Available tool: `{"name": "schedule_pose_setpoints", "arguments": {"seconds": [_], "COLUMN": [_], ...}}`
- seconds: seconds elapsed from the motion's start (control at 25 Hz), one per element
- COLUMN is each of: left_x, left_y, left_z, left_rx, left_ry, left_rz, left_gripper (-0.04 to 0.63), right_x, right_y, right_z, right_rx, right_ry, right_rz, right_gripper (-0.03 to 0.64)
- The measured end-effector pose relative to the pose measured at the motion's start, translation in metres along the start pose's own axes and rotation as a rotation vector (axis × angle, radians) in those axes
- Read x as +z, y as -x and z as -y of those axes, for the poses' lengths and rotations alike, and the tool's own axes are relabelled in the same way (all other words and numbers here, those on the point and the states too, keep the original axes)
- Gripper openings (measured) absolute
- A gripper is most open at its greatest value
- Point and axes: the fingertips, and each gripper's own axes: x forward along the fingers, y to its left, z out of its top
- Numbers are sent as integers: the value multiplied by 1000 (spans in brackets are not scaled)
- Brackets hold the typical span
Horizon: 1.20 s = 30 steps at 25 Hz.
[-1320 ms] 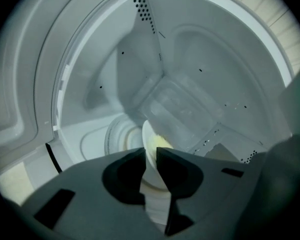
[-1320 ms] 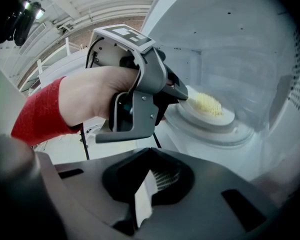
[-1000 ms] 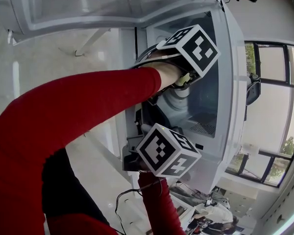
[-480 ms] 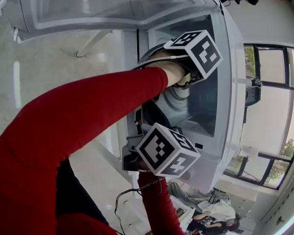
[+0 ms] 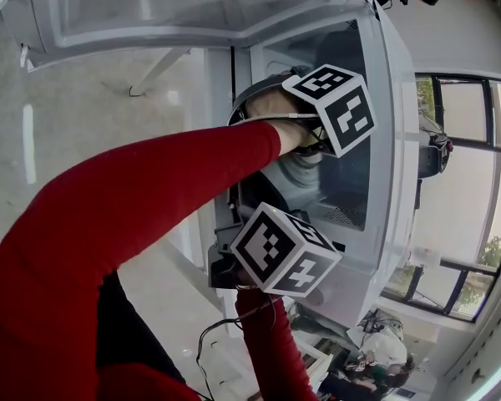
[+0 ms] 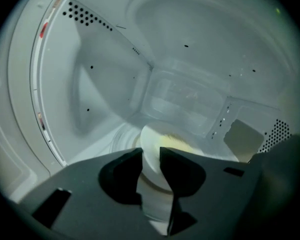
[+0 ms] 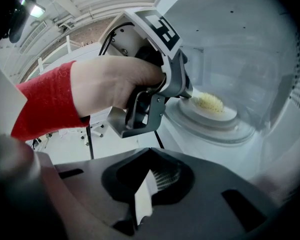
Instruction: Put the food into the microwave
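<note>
- Rolled since a second ago: the marker cube [image 5: 334, 107] on the left gripper [image 6: 151, 156] shows a new tilt in the head view. The right gripper [image 7: 149, 156] has kept its place.
- Left gripper is reaching into the microwave [image 5: 392, 140]. Its jaws are opening, the plate [image 6: 151, 140] rim stands between them, and the pads look clear of it.
- Plate with the yellowish food [image 7: 210, 102] sits on the glass turntable [image 7: 210, 130] inside the cavity.
- Right gripper waits at the opening, jaws closed together, nothing in them.
- Judgement: placing is essentially done. What is left is to draw the left gripper out and probably to shut the door [image 5: 192, 7], which stands open.
</note>
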Motion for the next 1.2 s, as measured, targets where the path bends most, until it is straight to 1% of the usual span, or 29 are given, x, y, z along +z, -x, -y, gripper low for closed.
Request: {"name": "schedule_pose_setpoints", "arguments": {"seconds": [0.16, 0.32, 0.44, 0.48, 0.56, 0.64, 0.76, 0.84, 0.92, 1.04, 1.2], "left_x": [1, 0, -1, -1, 1, 4, 11, 13, 11, 13, 11], "left_y": [-2, -4, -5, -5, -4, 1, 18, 34, 50, 73, 107], "left_z": [-1, -1, 0, 0, 0, -2, -4, -12, -24, -33, -38], "left_rx": [44, 71, 101, 105, 98, 74, 11, -29, -65, -154, -251], "left_ry": [-93, -147, -220, -233, -229, -204, -148, -72, 26, 162, 292], "left_rz": [2, -2, 2, 9, 28, 65, 142, 185, 216, 299, 398], "left_gripper": [117, 117, 109, 110, 107, 101, 80, 63, 37, 17, 11], "right_x": [1, 1, 1, 0, 0, -1, -1, 1, 5, 13, 20], "right_y": [0, 0, 0, 0, 0, 1, 1, 2, 2, 3, 6], "right_z": [2, 4, 6, 6, 7, 7, 5, 3, 1, -3, -20], "right_rx": [1, 5, 5, 5, 5, 8, 14, 19, 24, 34, 58], "right_ry": [-1, -4, -6, -7, -8, -7, -4, -1, 2, 5, 3], "right_rz": [-2, -3, -3, -3, -2, -2, 3, 10, 19, 38, 76], "right_gripper": [14, 14, 14, 14, 14, 14, 14, 14, 14, 14, 14]}}
